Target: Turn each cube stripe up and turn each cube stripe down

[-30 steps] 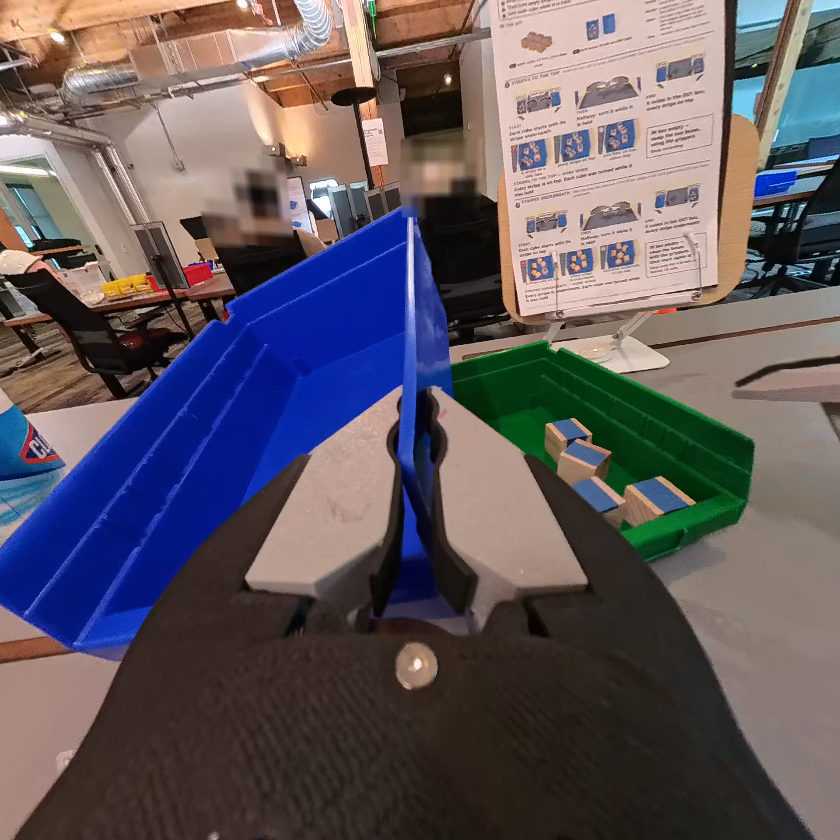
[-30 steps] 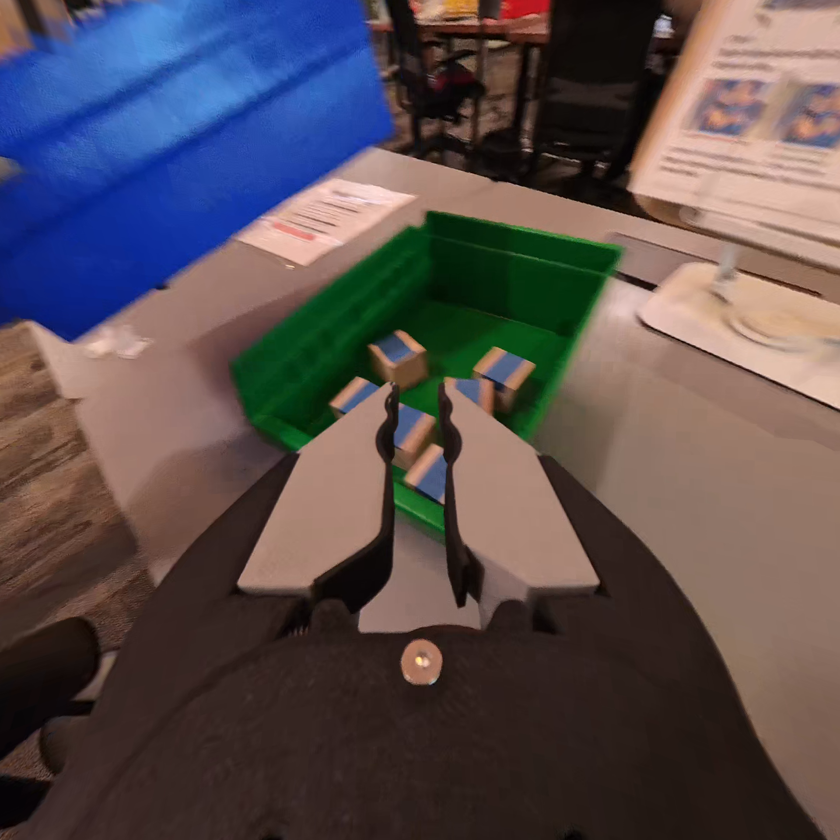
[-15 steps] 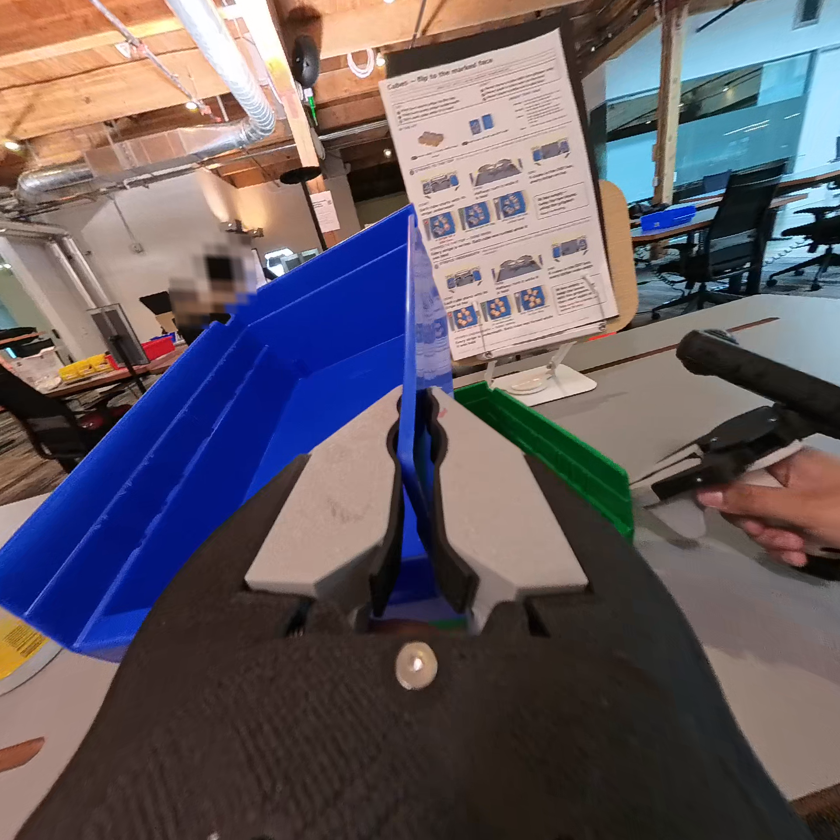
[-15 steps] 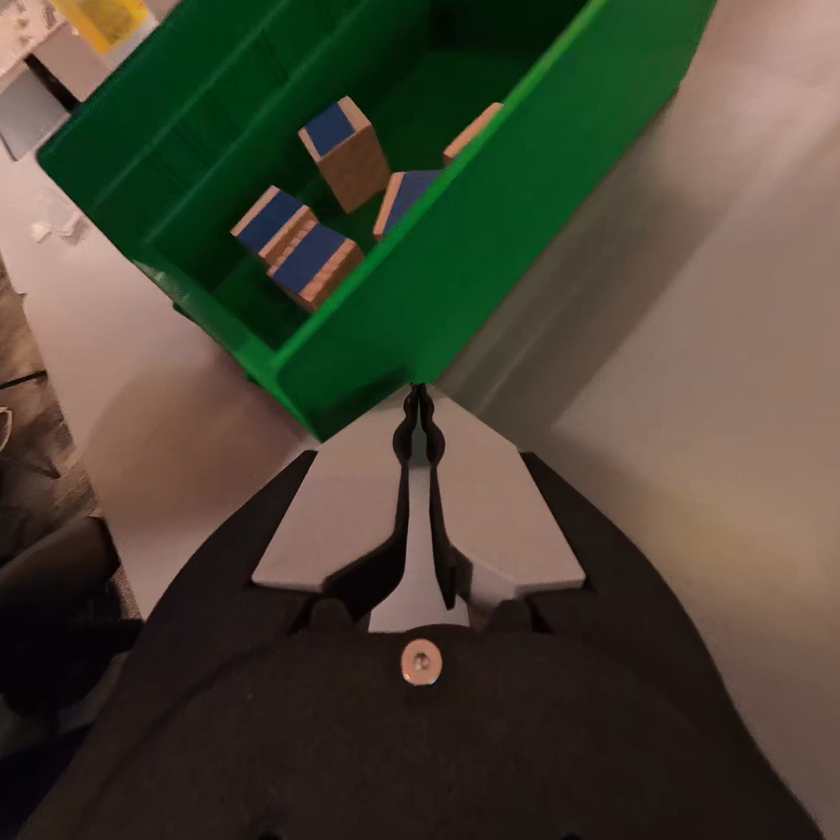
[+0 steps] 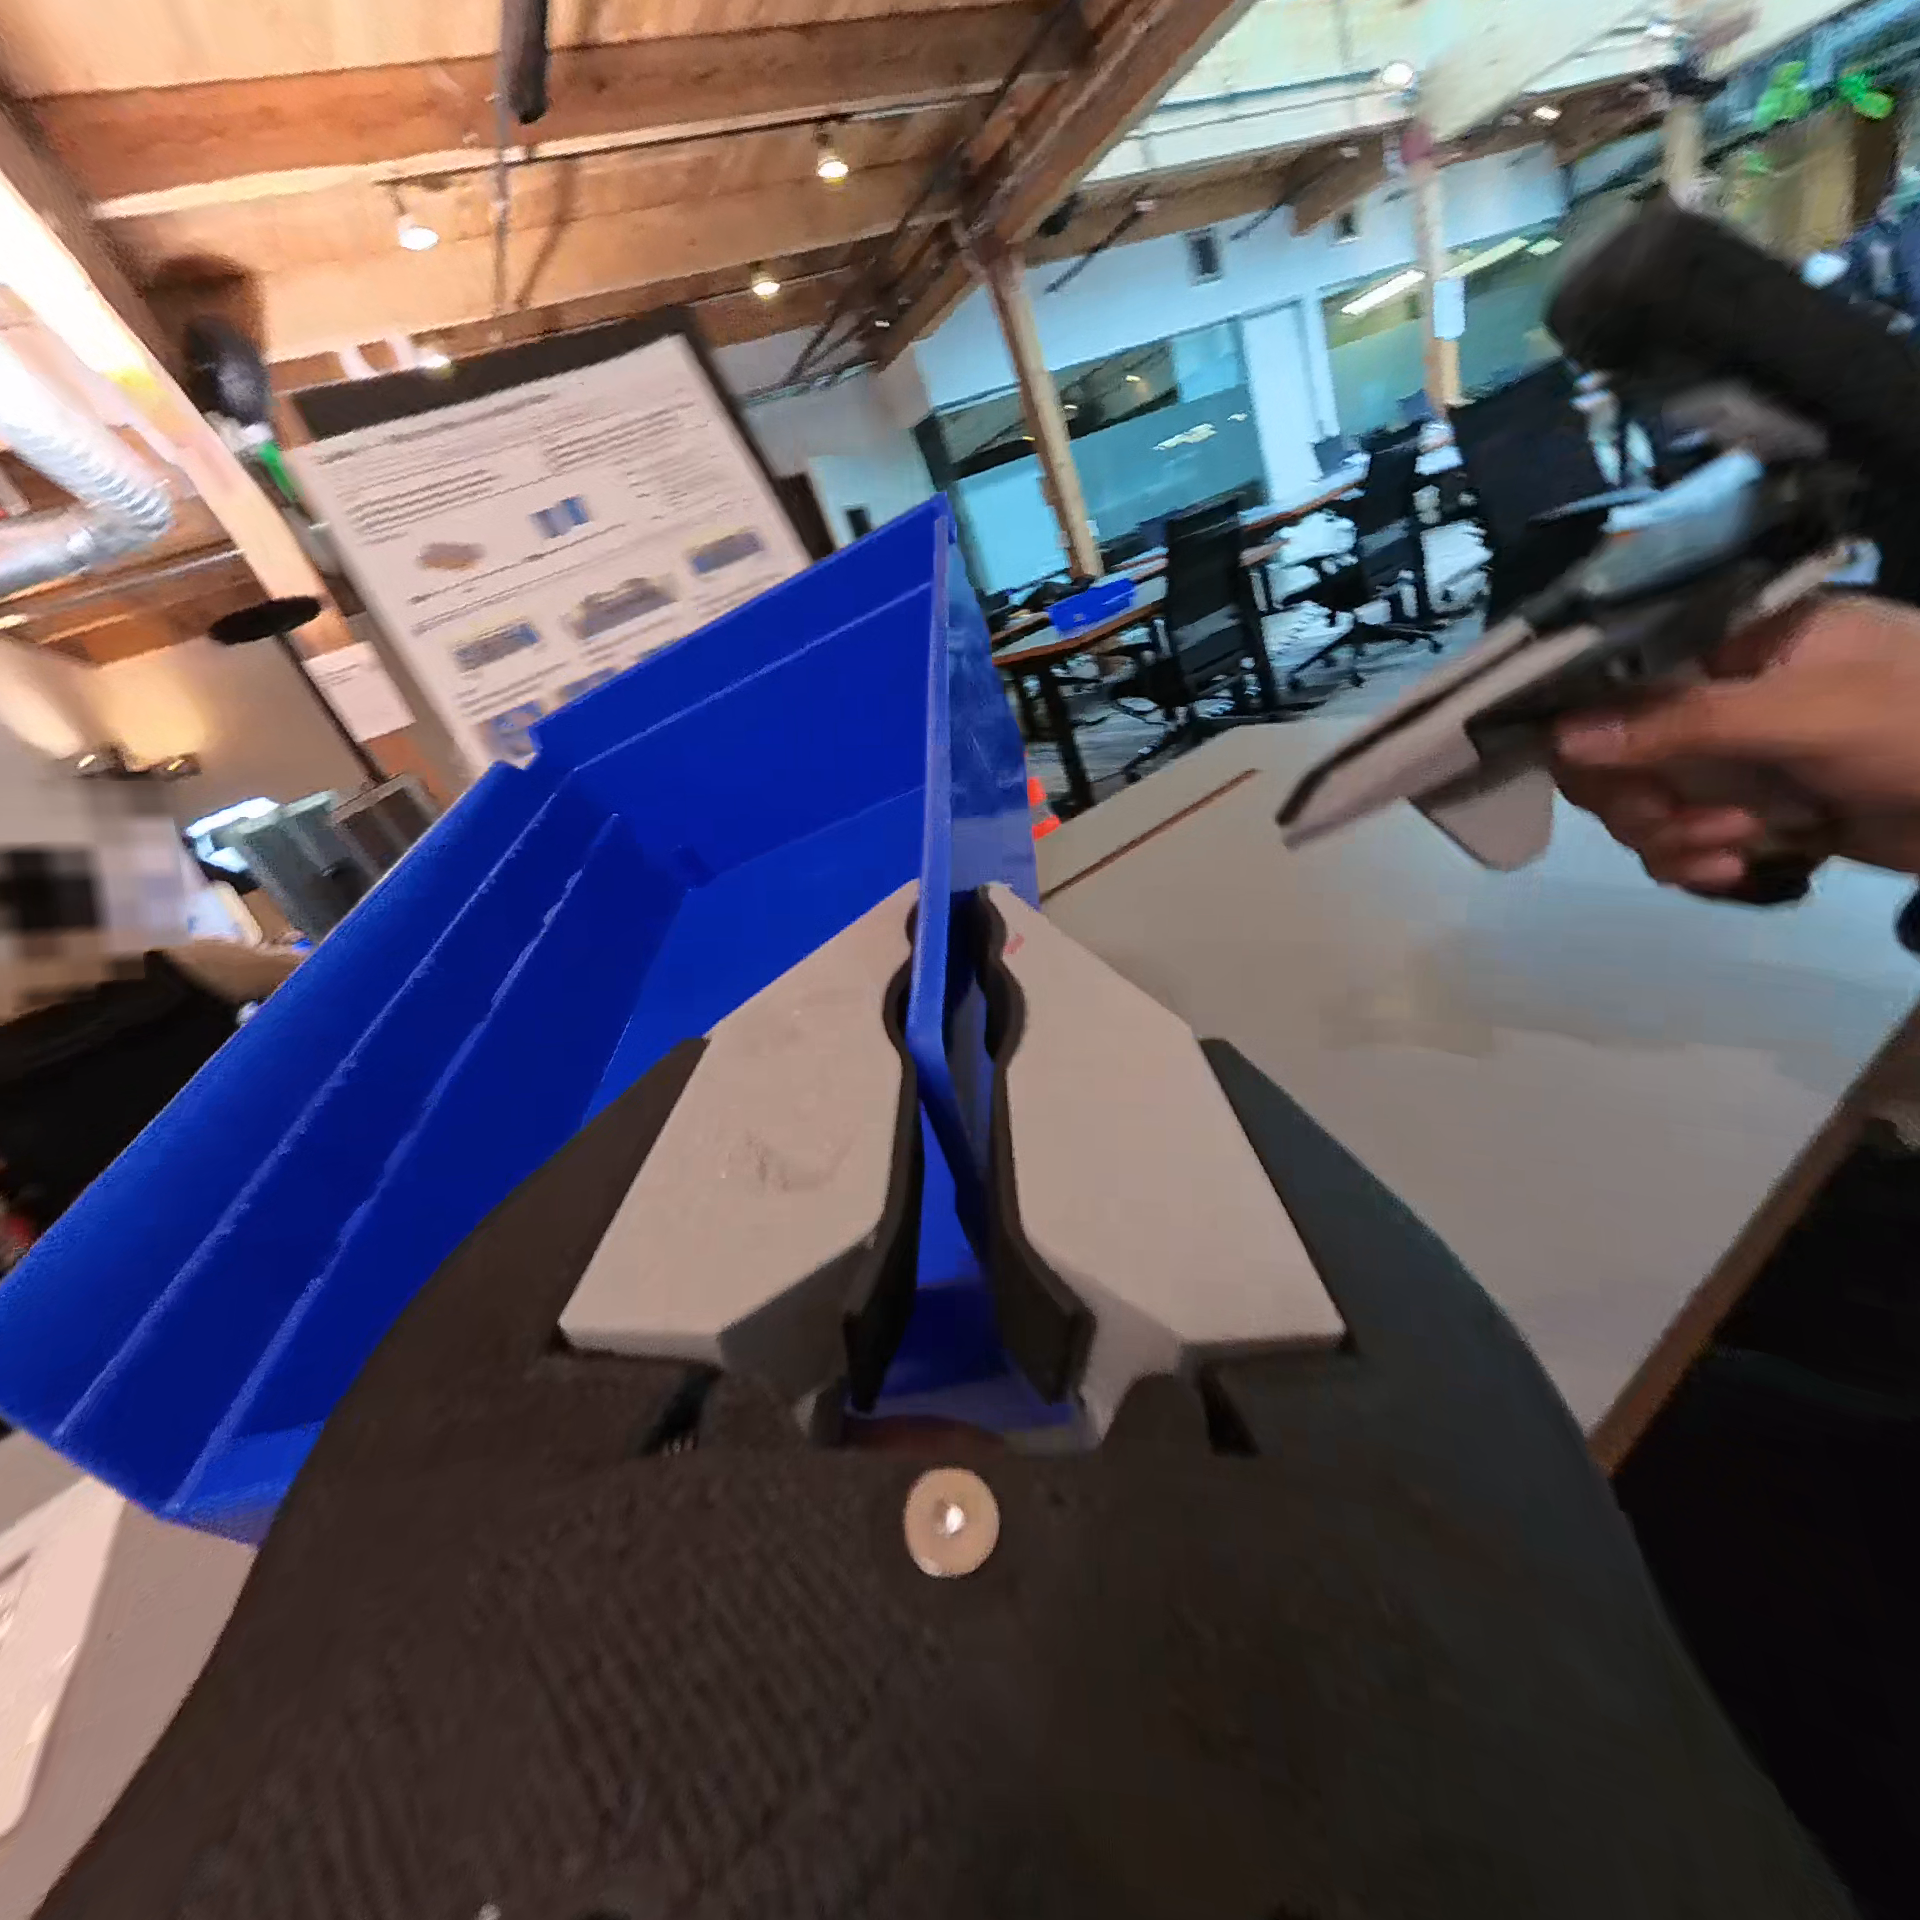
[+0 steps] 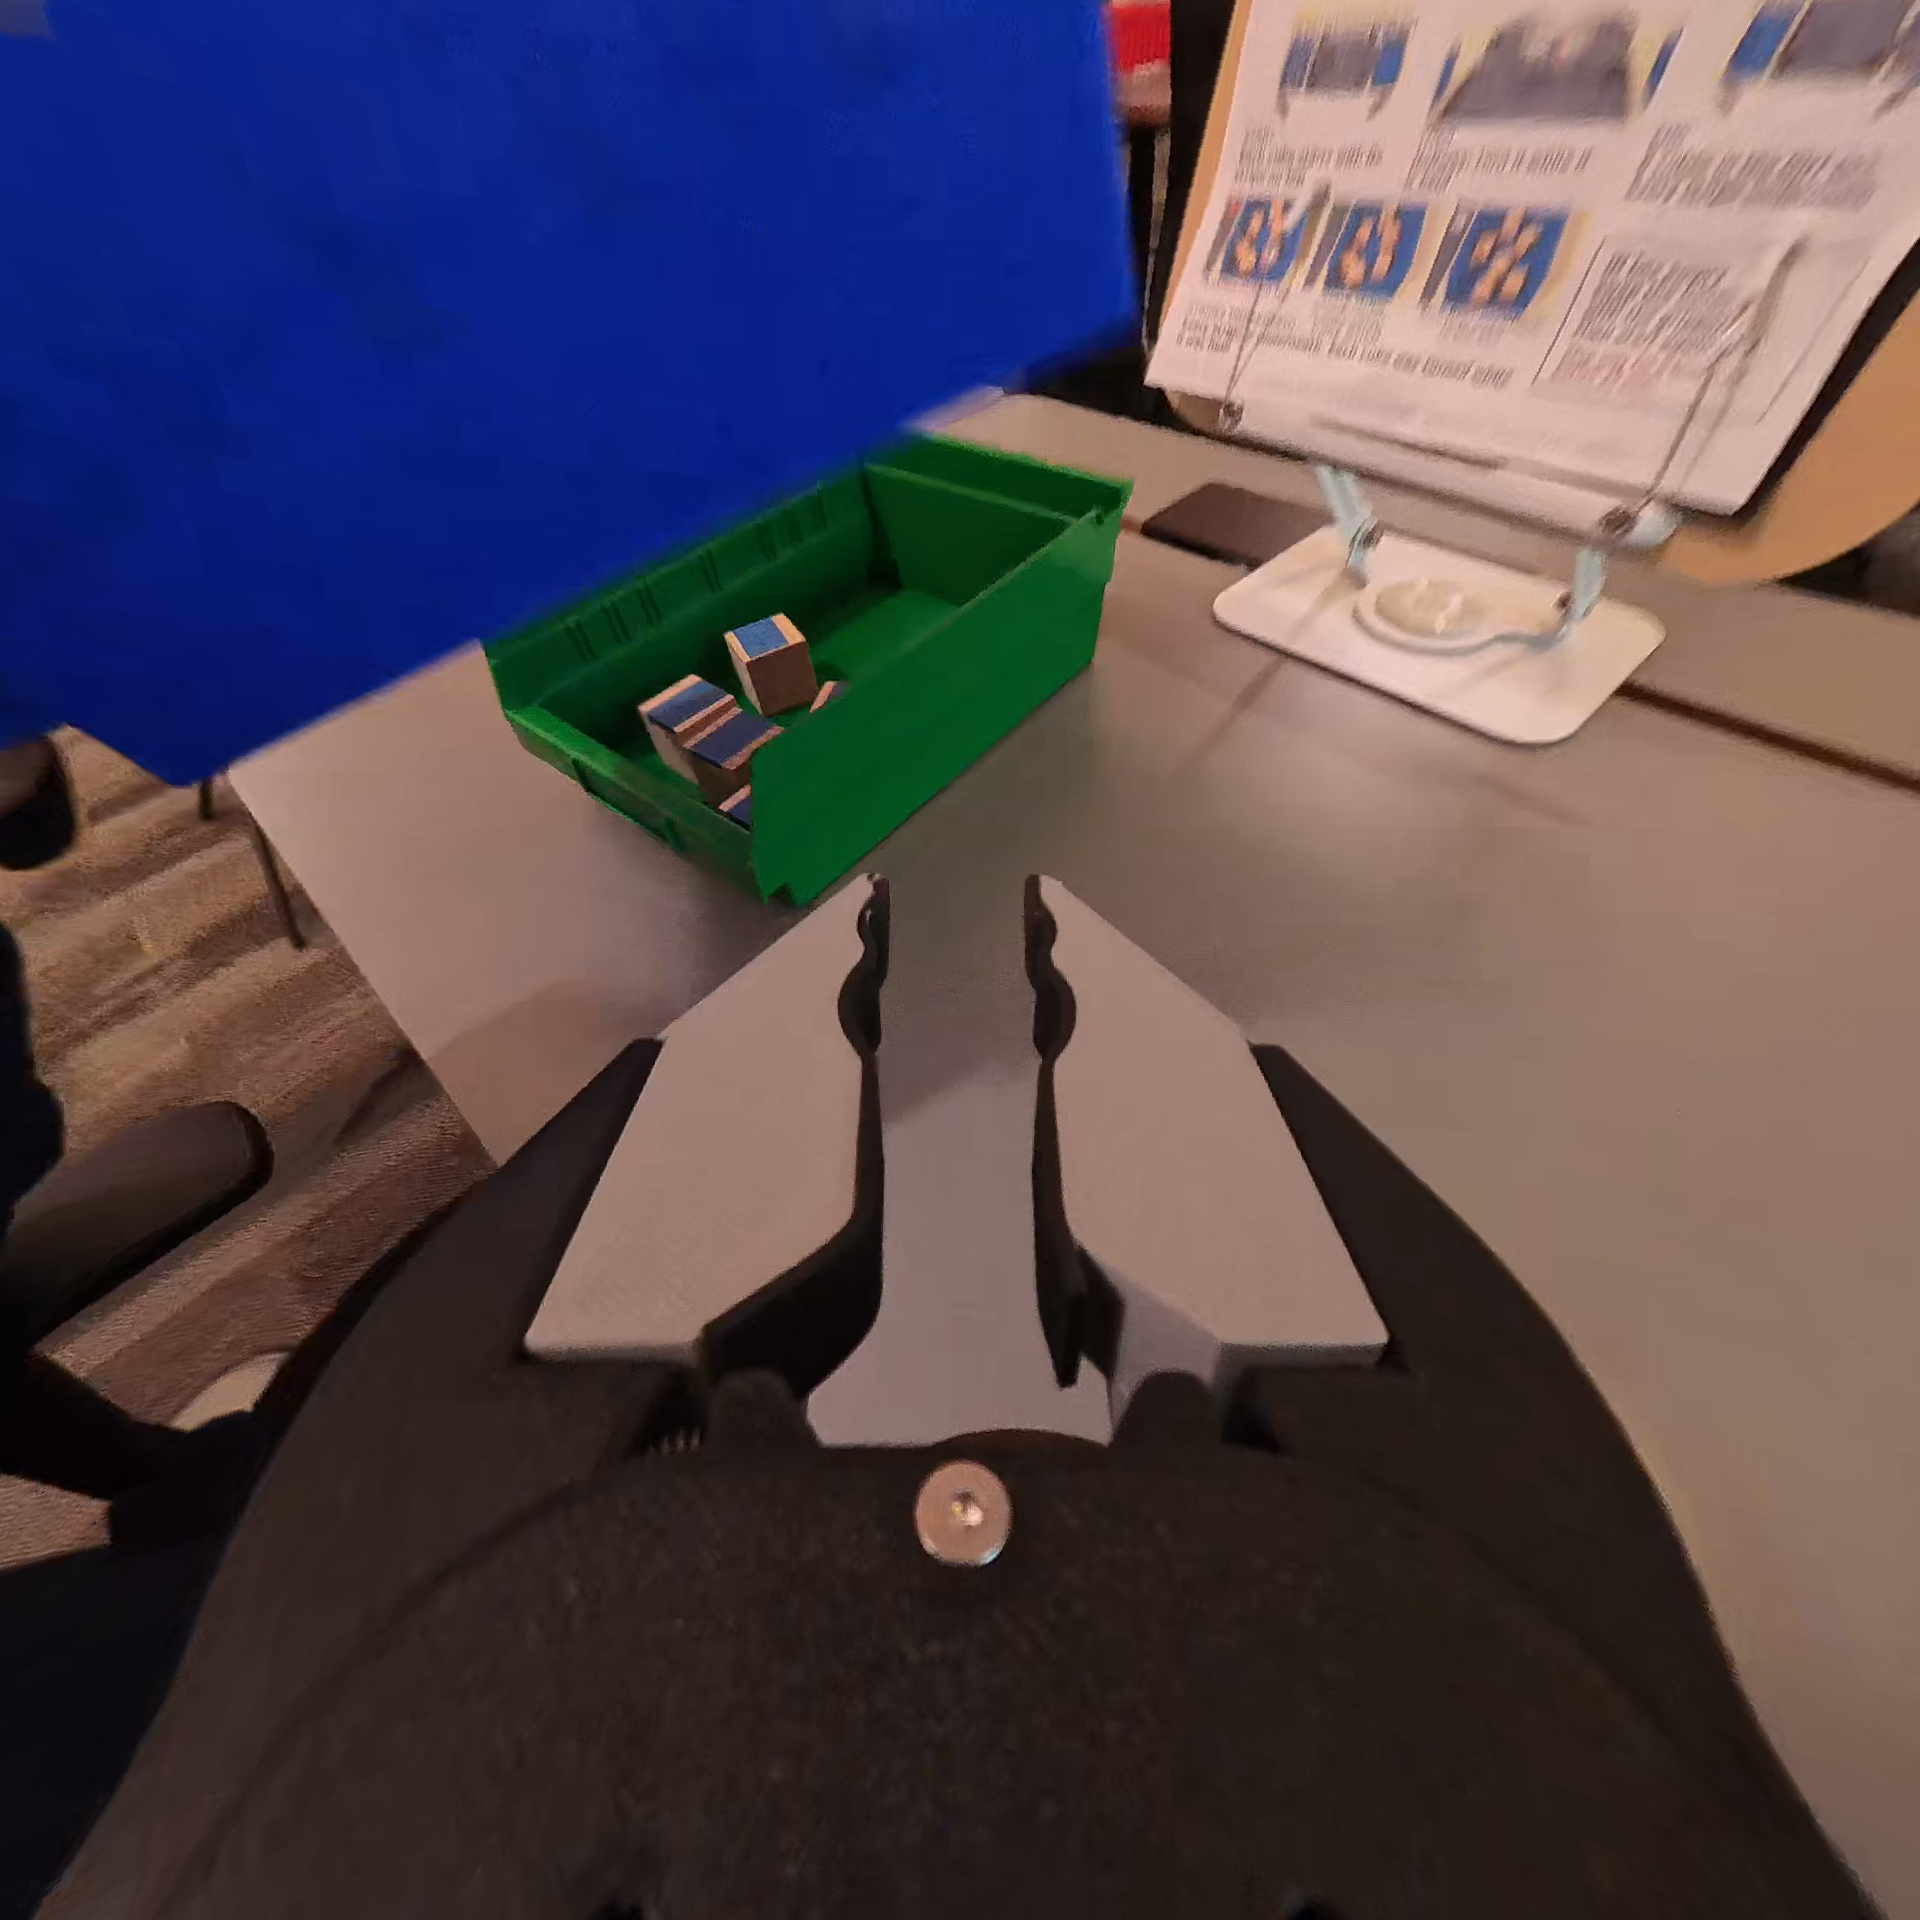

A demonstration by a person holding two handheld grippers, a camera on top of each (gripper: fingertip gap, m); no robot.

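Note:
My left gripper (image 5: 951,909) is shut on the side wall of an empty blue bin (image 5: 436,1049) and holds it tilted above the grey table (image 5: 1455,1039). The blue bin's underside (image 6: 468,312) fills the upper left of the right wrist view. A green bin (image 6: 935,707) sits on the table (image 6: 1455,987) with several wooden cubes (image 6: 769,665) in it, blue stripes facing up. My right gripper (image 6: 954,896) is open and empty, a little short of the green bin's near corner. It also shows at the right of the left wrist view (image 5: 1299,821), held by a hand.
An instruction sheet on a white stand (image 6: 1455,634) is behind the green bin, and shows in the left wrist view (image 5: 520,551). The table's edge (image 5: 1714,1278) runs at the right. Office chairs and desks (image 5: 1226,623) stand beyond.
The left gripper has swung right with the blue bin, so the green bin left its view. The right gripper has pulled back from the green bin's wall and opened.

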